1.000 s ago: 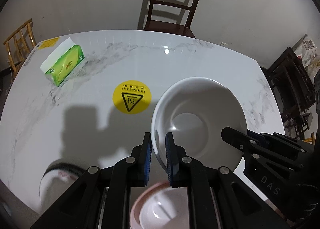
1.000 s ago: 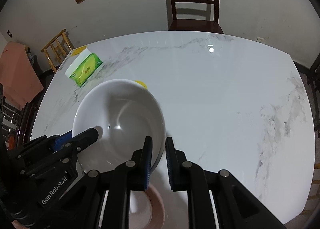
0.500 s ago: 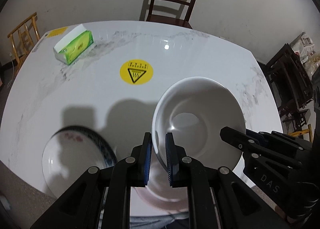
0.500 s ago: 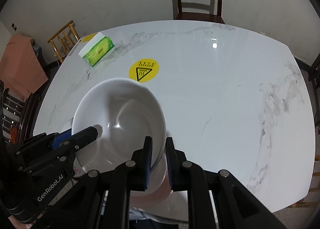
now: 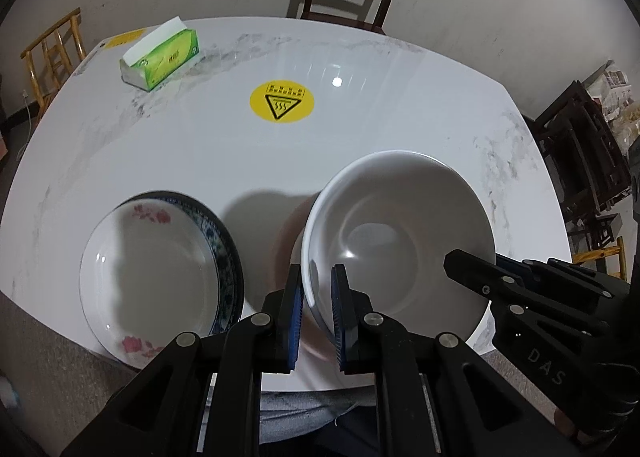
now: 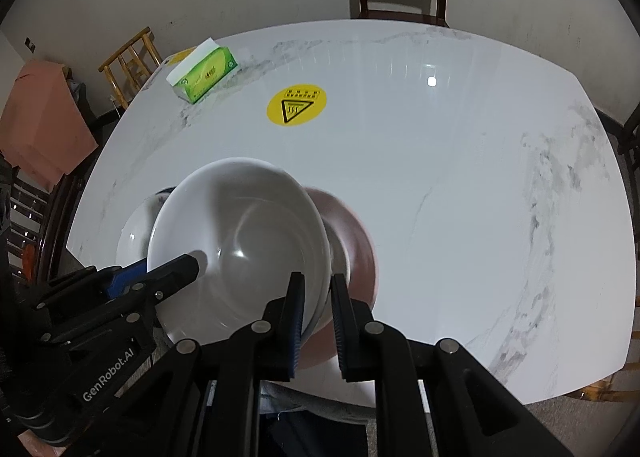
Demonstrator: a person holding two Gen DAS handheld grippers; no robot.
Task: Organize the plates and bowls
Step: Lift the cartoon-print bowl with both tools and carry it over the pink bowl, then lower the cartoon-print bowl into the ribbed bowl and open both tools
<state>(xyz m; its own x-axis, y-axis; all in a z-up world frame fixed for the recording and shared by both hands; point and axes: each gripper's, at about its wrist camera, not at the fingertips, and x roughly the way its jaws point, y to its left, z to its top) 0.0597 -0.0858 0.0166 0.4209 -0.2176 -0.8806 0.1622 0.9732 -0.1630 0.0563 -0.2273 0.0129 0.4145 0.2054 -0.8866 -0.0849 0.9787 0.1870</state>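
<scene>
Two tongs share one load. Near the table's [image 5: 400,129] front-left corner rests a floral-rimmed shallow ceramic plate [image 5: 160,277]. The left tongs [image 5: 316,313] and right tongs [image 6: 316,317] each clamp opposite rims of the white ceramic bowl [image 5: 400,241], held level over a pink plate [image 6: 356,253], probably for stacking.

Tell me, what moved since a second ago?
The white bowl, clamped by both tongs, left and right, rose and drew back toward the table's near edge, uncovering the pink dish and floral plate. Grips unchanged; tissue box stayed.
</scene>
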